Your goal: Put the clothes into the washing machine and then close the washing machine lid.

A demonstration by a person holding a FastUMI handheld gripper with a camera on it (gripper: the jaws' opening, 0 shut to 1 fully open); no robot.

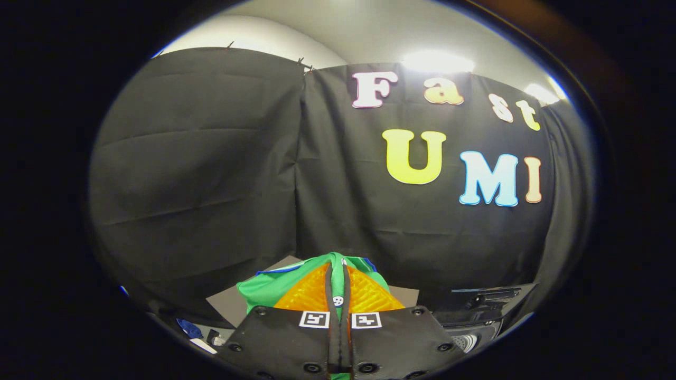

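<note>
A: Gripper view: what are the fingers [346,285] doing?
B: Pinching a green shirt [274,287] tight between them.
A: And the washer [475,311]?
B: Sitting at four o'clock, apart from the gripper [338,274].

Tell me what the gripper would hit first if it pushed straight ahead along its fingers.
The gripper is shut on the green garment, which drapes over its fingers. Beyond that, nothing stands in the line until the black cloth wall; how far off it hangs is unclear. The washing machine sits lower, off to the side.
</note>
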